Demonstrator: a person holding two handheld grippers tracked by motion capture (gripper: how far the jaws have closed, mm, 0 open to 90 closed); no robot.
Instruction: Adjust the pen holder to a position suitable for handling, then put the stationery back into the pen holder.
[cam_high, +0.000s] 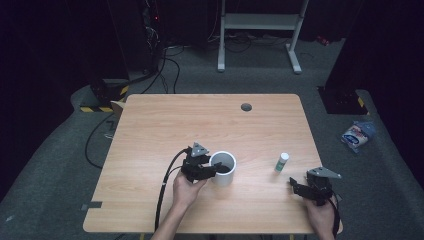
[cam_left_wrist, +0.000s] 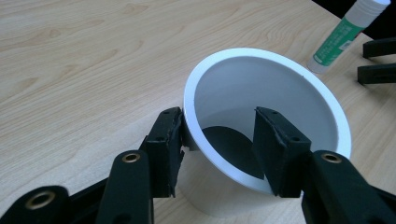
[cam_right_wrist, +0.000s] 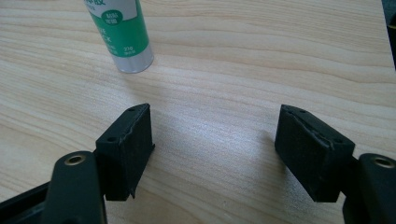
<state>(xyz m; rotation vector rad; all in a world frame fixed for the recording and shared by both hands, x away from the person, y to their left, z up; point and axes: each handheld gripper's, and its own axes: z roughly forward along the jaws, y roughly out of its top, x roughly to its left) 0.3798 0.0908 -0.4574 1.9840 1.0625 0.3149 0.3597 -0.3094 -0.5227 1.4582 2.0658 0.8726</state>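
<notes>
A white cup (cam_high: 223, 167) (cam_left_wrist: 261, 88) stands upright on the wooden table (cam_high: 210, 120), its bottom dark. My left gripper (cam_high: 212, 170) (cam_left_wrist: 217, 140) holds it from the near left, with one pad against the outside of the wall below the rim and the other pad across the rim's near right part. A green and white glue stick (cam_high: 282, 162) (cam_left_wrist: 343, 35) (cam_right_wrist: 123, 35) stands to the cup's right. My right gripper (cam_high: 295, 187) (cam_right_wrist: 212, 140) rests low near the table's front right corner, jaws wide apart with bare wood between them and the glue stick just ahead of its left pad.
A dark round grommet (cam_high: 246, 106) sits near the table's far edge. The left gripper's black cable (cam_high: 165, 195) runs back over the front edge. On the floor to the right lies a blue and white packet (cam_high: 356, 136). The right gripper's jaws (cam_left_wrist: 378, 60) reach in beside the glue stick.
</notes>
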